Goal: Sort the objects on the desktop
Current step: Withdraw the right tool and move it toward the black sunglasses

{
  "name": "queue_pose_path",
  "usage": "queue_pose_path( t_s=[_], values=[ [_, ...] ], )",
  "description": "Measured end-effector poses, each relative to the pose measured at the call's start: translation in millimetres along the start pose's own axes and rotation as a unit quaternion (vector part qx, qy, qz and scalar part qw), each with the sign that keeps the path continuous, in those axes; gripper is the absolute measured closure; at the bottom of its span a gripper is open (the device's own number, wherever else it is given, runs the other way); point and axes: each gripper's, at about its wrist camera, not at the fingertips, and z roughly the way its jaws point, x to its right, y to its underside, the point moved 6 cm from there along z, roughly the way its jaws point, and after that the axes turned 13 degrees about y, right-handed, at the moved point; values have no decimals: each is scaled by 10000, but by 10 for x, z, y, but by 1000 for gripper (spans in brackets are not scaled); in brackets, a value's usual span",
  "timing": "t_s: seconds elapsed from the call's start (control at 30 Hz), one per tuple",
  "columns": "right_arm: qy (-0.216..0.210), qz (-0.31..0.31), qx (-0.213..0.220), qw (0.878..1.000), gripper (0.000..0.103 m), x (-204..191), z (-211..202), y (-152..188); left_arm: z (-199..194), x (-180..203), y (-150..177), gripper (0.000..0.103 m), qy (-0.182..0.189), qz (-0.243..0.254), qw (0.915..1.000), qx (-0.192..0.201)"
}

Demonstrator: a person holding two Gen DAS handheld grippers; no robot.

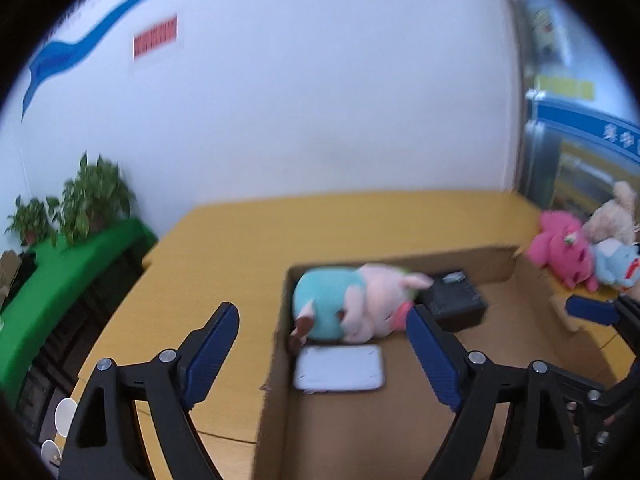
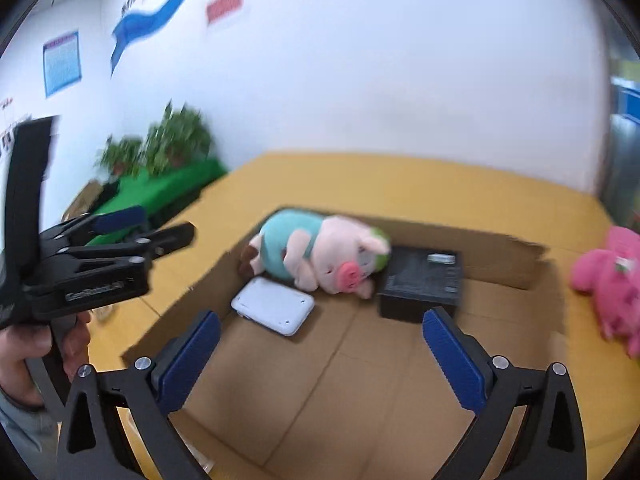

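Both grippers hang above an open cardboard box (image 2: 360,360) that sits on the yellow desk (image 1: 240,240), and both are released with nothing between their blue pads. The left gripper (image 1: 324,344) has its fingers spread wide, one over the bare desk and the other over the box's interior; the right gripper (image 2: 320,356) is spread as far, both fingers over the box floor. Inside the box, against its far wall, a pink plush pig (image 2: 320,256) in a teal shirt lies on its side, its snout touching a black box (image 2: 424,280) beside it. A white flat device (image 2: 276,308) lies on the box floor just in front of the pig (too blurred to read what it is). Outside the box, on the desk to the right, a bright pink plush toy (image 1: 560,248) sits with a beige one (image 1: 612,216) and a pale blue one (image 1: 616,264) close against it. A person's hand (image 2: 36,352) grips the left gripper's handle in the right wrist view.
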Motion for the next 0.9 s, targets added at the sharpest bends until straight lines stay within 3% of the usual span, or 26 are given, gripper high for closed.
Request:
queue_pose_path(
  t_s=[0.1,0.23,0.4,0.9],
  values=[
    [310,64,159,9994,0,213,-338,65,-214,342,-19,17,356,-33,9991,211],
    [295,431,274,9983,0,312,-648,137,-377,603,78,16,374,41,9988,322],
    [866,311,301,9953,0,540,-909,302,-445,863,232,16,555,112,9981,259],
    [930,516,317,9938,0,799,-1179,581,-516,1084,438,16,860,-28,9963,0]
  ],
)
